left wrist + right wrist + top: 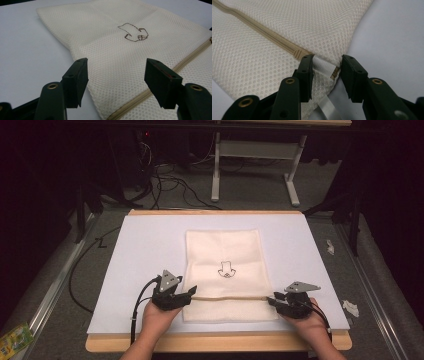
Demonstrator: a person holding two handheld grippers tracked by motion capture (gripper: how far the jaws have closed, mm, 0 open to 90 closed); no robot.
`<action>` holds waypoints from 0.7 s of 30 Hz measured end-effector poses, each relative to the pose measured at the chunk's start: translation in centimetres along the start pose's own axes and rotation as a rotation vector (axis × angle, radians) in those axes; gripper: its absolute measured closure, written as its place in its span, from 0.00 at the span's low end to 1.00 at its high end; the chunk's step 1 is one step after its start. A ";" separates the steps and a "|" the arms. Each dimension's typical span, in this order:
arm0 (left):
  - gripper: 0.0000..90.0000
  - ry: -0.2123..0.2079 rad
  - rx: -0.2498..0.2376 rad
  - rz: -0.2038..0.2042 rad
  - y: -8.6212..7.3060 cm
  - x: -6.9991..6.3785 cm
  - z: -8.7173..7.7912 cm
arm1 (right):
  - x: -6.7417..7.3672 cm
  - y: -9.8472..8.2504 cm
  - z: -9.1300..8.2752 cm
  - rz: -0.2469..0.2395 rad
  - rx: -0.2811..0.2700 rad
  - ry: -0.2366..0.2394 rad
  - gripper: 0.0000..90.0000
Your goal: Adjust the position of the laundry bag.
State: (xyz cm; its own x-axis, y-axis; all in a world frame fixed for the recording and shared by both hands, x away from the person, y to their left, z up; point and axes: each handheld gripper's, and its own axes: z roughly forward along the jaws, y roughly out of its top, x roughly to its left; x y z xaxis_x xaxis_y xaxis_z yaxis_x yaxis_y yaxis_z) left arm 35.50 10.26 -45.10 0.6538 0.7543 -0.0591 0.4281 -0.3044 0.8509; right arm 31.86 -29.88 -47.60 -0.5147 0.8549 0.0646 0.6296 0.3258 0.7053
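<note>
A cream mesh bag (222, 255) lies flat on a white sheet, with a small outline drawing (225, 269) on it and a beige zipper (230, 297) running across its near part. My left gripper (191, 292) sits at the bag's left edge by the zipper. Its jaws stand wide open over the mesh (115, 64), with the zipper (140, 98) passing by the right jaw. My right gripper (270, 300) is at the zipper's right end. Its jaws are narrowly open (327, 60) and closely bracket the white end tab (324, 65) and brass pull (335, 72).
The white sheet (145, 250) covers a wooden table (210, 343) whose edge shows at the front and back. A white ribbon label (327, 107) trails from the bag under my right gripper. Cables (170, 185) and a table frame (255, 165) stand on the floor beyond.
</note>
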 end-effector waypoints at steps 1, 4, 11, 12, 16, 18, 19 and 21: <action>0.40 -0.007 0.001 0.006 0.1 -0.2 0.1 | 0.0 0.1 0.0 -0.010 0.002 0.000 0.75; 0.40 -0.019 -0.001 -0.002 0.1 -0.2 0.2 | 0.1 0.0 0.0 -0.009 0.003 0.006 0.79; 0.40 -0.027 -0.007 0.001 0.3 -0.6 0.5 | 0.4 -0.1 -0.1 -0.026 -0.004 0.009 0.89; 0.40 -0.027 -0.007 0.001 0.3 -0.6 0.5 | 0.4 -0.1 -0.1 -0.026 -0.004 0.009 0.89; 0.40 -0.047 -0.023 0.002 0.6 -1.0 0.5 | 0.1 -0.2 -0.3 -0.011 -0.016 0.027 0.92; 0.40 -0.058 -0.035 -0.003 0.7 -1.1 0.6 | 0.2 -0.2 -0.3 -0.017 -0.018 0.022 0.93; 0.40 -0.064 -0.038 -0.005 0.7 -1.2 0.6 | 0.2 -0.2 -0.3 -0.017 -0.018 0.022 0.93; 0.40 -0.066 -0.033 0.011 0.6 -1.2 0.7 | 0.1 -0.1 -0.4 -0.008 -0.023 0.031 0.93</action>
State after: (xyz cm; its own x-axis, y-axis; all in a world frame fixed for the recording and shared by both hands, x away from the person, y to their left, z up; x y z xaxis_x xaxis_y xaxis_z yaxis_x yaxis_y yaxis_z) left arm 35.41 8.73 -44.87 0.6986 0.7106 -0.0836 0.4011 -0.2922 0.8682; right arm 31.49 -30.02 -47.39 -0.5380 0.8391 0.0807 0.6122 0.3232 0.7216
